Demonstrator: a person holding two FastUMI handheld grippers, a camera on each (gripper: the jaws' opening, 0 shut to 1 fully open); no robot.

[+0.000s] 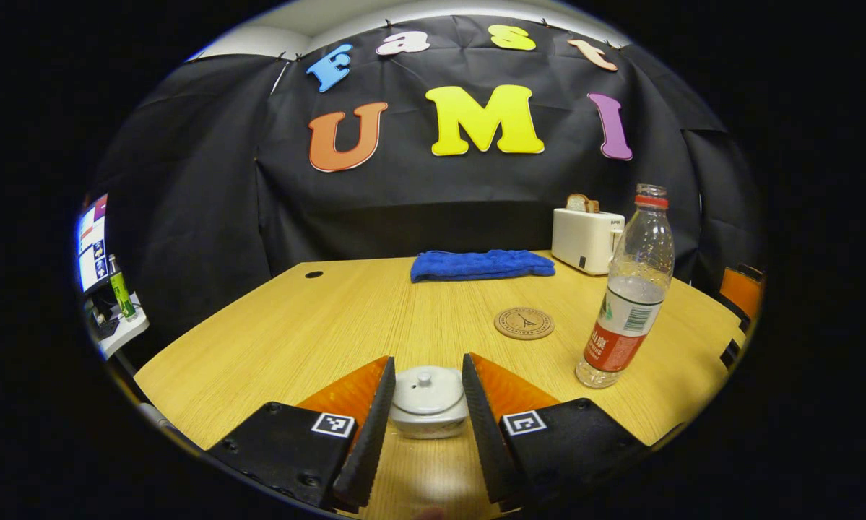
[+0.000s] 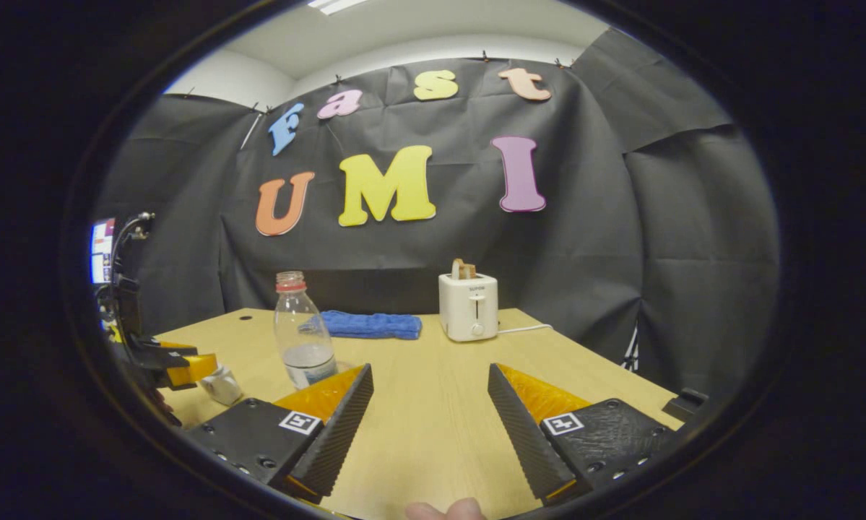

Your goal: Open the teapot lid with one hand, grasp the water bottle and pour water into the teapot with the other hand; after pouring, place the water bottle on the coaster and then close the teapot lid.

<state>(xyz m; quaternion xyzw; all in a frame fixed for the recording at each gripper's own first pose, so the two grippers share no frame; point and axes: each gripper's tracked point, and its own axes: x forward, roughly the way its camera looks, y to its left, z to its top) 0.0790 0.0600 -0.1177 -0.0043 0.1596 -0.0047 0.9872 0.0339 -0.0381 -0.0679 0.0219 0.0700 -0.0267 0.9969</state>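
Left gripper point(image 1: 427, 393) spread wide, straddling teapot point(image 1: 428, 412) near desk point(image 1: 295, 339) front, lined up on lid point(image 1: 427, 388) for lift. Bottle point(image 1: 626, 289) upright, capless, beside coaster point(image 1: 524, 323), ready for pour. Right gripper point(image 2: 430, 404) apart, empty, bottle point(image 2: 303, 341) to its left.

white teapot point(image 1: 428, 406) | blue towel point(image 1: 482, 264) | red-labelled bottle point(image 1: 628, 289) | cream toaster point(image 1: 586, 239)

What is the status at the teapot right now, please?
Left gripper open, fingers flanking the teapot, lid on. Right gripper open, empty. Water bottle upright, uncapped, beside the coaster. Nothing blocking.
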